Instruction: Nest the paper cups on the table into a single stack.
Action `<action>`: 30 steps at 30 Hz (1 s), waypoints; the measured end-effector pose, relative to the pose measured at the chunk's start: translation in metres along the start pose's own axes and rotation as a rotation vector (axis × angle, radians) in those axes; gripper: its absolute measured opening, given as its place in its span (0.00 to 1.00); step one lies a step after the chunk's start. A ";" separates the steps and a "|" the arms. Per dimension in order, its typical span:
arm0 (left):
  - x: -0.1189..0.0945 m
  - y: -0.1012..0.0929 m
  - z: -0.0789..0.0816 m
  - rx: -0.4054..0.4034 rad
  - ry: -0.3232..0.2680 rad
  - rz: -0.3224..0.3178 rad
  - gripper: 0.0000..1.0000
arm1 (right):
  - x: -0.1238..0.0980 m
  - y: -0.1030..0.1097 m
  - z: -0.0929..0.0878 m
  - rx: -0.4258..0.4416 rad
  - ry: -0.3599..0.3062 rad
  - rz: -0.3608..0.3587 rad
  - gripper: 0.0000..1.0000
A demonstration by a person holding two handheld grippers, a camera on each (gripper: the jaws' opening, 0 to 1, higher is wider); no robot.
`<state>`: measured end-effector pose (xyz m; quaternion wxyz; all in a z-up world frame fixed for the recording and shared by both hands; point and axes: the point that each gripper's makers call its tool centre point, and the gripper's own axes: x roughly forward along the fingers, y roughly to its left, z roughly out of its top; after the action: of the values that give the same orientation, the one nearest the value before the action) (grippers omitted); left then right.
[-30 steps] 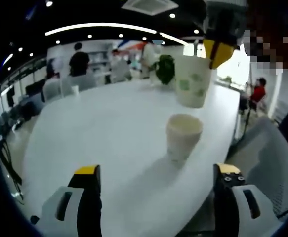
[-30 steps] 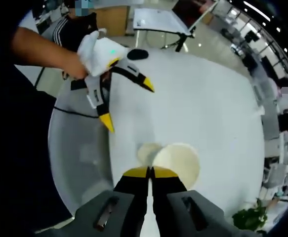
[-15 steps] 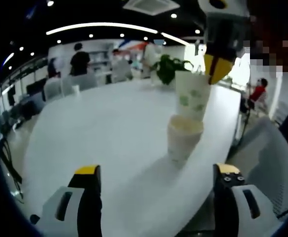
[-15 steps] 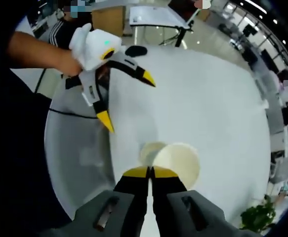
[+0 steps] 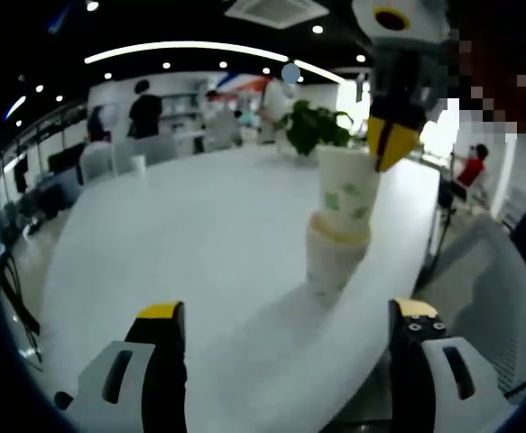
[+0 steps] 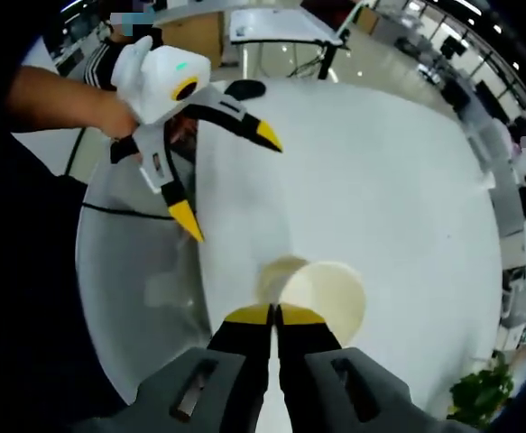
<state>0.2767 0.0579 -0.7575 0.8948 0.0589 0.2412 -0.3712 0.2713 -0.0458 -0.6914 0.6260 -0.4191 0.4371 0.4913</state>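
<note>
Green-patterned paper cup: upright, bottom entering plain paper cup standing near counter edge; not yet seated. Right gripper pinching its rim wall, tips pressed together on thin paper. Left gripper spread wide, holding nothing, apart from cups. Judgement: cups light, thin-walled, easily crushed or tipped; hold at rim, gentle squeeze, lower straight. Potted plant behind cups.

The table is white with a rounded edge; a paper cup stands on it near the edge; a plant stands far behind.
</note>
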 end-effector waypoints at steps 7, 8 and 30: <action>-0.001 0.000 0.000 -0.005 -0.004 0.003 0.91 | 0.007 0.005 0.000 0.002 0.005 0.014 0.00; -0.001 0.000 0.000 -0.006 -0.004 0.003 0.91 | 0.008 0.005 0.000 -0.001 0.005 0.015 0.00; -0.003 0.000 0.001 -0.023 -0.005 0.007 0.90 | 0.041 0.007 -0.006 0.017 0.019 0.036 0.00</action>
<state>0.2752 0.0596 -0.7555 0.8972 0.0482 0.2430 -0.3655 0.2694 -0.0408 -0.7326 0.6162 -0.4105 0.4548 0.4949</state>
